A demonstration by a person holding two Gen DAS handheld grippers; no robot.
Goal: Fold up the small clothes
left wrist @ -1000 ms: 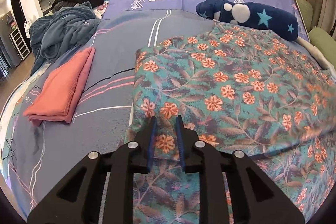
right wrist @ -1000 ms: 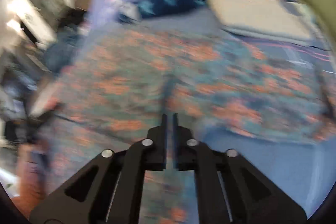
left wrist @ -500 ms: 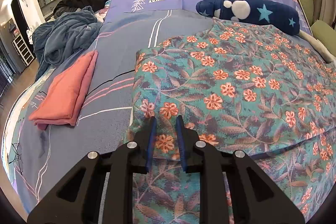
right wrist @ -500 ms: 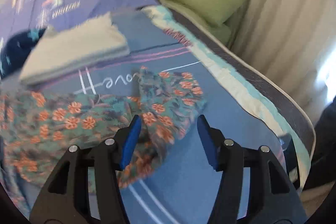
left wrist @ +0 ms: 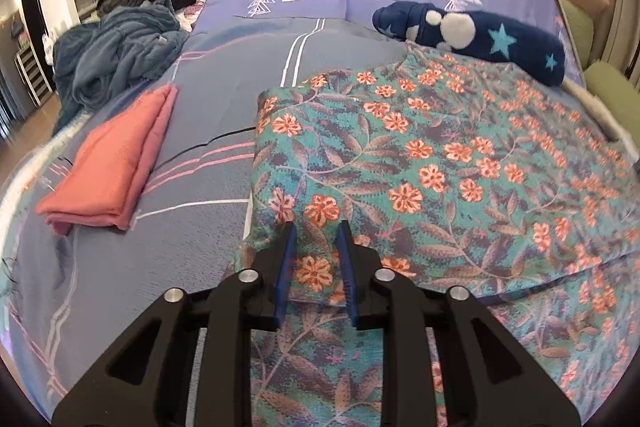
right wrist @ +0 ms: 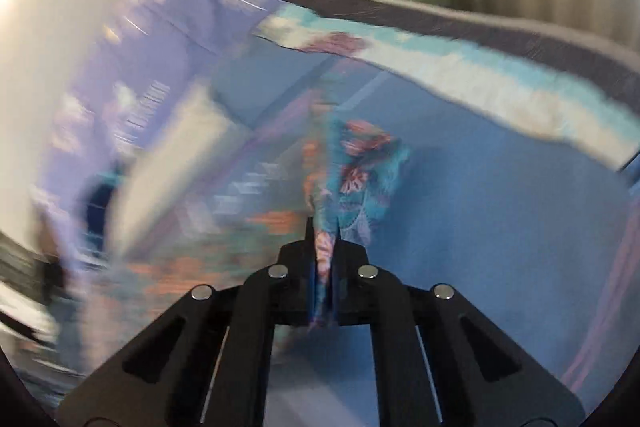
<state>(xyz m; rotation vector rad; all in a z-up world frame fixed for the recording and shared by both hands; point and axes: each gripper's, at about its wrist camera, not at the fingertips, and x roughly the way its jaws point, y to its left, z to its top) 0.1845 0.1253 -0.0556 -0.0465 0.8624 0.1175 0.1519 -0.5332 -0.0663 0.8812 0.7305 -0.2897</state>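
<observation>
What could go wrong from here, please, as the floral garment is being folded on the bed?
1. The right tool pinches only a narrow bunch of the floral garment; a hard pull may slip it free.
2. The left tool has just been opening, its pads astride the folded corner without pressing, so the fold may drag out of line.
3. The star-print cushion lies against the garment's far edge and may catch it.

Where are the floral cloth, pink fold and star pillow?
floral cloth (left wrist: 420, 163), left wrist view, middle of the top layer
pink fold (left wrist: 108, 167), left wrist view, top face
star pillow (left wrist: 500, 41), left wrist view, body
</observation>
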